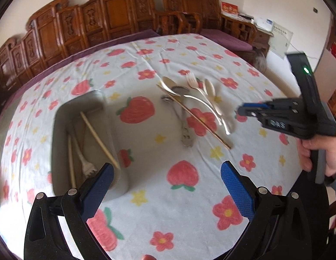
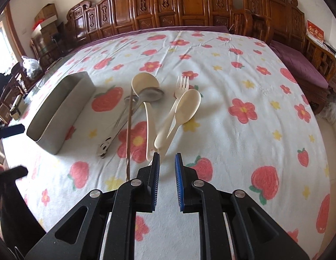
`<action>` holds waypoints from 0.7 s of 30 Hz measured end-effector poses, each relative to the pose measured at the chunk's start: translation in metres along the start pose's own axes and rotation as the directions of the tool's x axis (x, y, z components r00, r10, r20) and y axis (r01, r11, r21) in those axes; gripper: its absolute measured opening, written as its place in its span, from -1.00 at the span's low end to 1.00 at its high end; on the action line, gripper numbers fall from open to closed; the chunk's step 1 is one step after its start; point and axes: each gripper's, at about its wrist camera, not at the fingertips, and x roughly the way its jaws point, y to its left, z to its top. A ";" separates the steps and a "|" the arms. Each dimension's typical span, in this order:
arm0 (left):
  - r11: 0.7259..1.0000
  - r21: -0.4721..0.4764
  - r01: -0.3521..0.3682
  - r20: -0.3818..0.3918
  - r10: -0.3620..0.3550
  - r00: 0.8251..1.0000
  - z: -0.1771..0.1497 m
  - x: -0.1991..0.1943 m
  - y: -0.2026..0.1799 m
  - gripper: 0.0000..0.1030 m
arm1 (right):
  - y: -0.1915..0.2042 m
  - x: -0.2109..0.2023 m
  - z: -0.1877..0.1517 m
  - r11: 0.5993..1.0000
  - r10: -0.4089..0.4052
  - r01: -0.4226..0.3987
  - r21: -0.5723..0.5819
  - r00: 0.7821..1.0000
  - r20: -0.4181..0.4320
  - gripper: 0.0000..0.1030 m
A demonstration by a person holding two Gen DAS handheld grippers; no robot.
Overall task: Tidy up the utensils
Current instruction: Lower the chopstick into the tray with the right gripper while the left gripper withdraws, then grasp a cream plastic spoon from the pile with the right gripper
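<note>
Flowered cloth covers the tabletop (image 2: 243, 82), bare across the right of the frame. Utensils (image 2: 159, 108) lie piled at centre, grey bin (image 2: 59, 110) left. Left tongs (image 1: 168, 179) spread wide, empty; right tongs (image 2: 167, 162) narrowly parted, holding nothing.

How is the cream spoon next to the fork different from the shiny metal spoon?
The cream spoon is pale and dull; the metal spoon is grey and shiny. The cream spoon's handle crosses the cream fork on the right side of the pile; the metal spoon lies to the left, its bowl overlapping another cream spoon's bowl. The cream spoon's bowl looks longer and narrower. Both lie loose on the flowered cloth, outside the grey box.
</note>
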 end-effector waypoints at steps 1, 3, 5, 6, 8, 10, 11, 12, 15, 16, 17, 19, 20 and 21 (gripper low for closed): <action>1.000 0.005 0.003 -0.005 -0.003 1.000 0.000 0.003 -0.003 0.85 | -0.001 0.003 0.002 1.000 0.000 0.000 0.004 1.000 0.001 -0.61; 1.000 0.015 -0.006 -0.005 0.006 1.000 0.001 0.007 -0.008 0.85 | -0.004 0.010 0.007 1.000 0.007 -0.007 0.017 1.000 0.001 -0.51; 1.000 0.015 0.010 -0.004 -0.010 1.000 0.003 0.011 -0.010 0.85 | -0.006 0.015 0.012 1.000 -0.001 0.001 0.029 1.000 -0.004 -0.51; 1.000 0.011 0.024 -0.008 -0.024 1.000 0.004 0.013 -0.010 0.85 | -0.007 0.018 0.015 0.999 -0.010 0.010 0.033 1.000 -0.003 -0.51; 0.998 -0.009 0.064 -0.011 -0.065 0.998 0.006 0.015 -0.009 0.85 | -0.012 0.025 0.020 0.998 -0.024 0.024 0.054 1.000 -0.012 -0.51; 0.998 -0.015 0.060 -0.004 -0.060 0.998 0.007 0.017 -0.009 0.85 | -0.015 0.031 0.022 0.997 -0.022 0.023 0.069 0.999 -0.023 -0.51; 0.998 -0.015 0.059 0.003 -0.059 0.998 0.008 0.018 -0.009 0.85 | -0.017 0.035 0.024 0.997 -0.026 0.028 0.072 0.999 -0.027 -0.51; 0.998 -0.015 0.062 0.009 -0.062 0.998 0.009 0.018 -0.010 0.85 | -0.018 0.037 0.025 0.997 -0.024 0.026 0.073 0.999 -0.028 -0.51; 0.996 -0.035 0.083 0.029 -0.082 0.996 0.012 0.020 -0.007 0.85 | -0.019 0.046 0.029 0.997 -0.010 0.013 0.081 0.999 -0.042 -0.51; 0.995 -0.043 0.093 0.031 -0.092 0.995 0.013 0.021 -0.005 0.85 | -0.019 0.048 0.029 0.997 -0.006 0.009 0.082 0.999 -0.045 -0.51; 0.993 -0.052 0.102 0.032 -0.101 0.994 0.015 0.023 -0.004 0.85 | -0.018 0.051 0.030 0.997 -0.003 0.007 0.081 0.999 -0.051 -0.51; 0.993 -0.065 0.095 0.029 -0.093 0.995 0.018 0.026 -0.002 0.85 | -0.017 0.055 0.031 0.997 -0.002 0.007 0.079 0.998 -0.062 -0.51; 0.993 -0.068 0.095 0.030 -0.093 0.995 0.019 0.027 -0.002 0.84 | -0.016 0.058 0.032 0.997 -0.001 0.006 0.077 0.998 -0.068 -0.51; 0.992 -0.070 0.103 0.031 -0.101 0.994 0.021 0.029 -0.002 0.83 | -0.016 0.060 0.032 0.997 0.002 0.004 0.077 0.998 -0.070 -0.51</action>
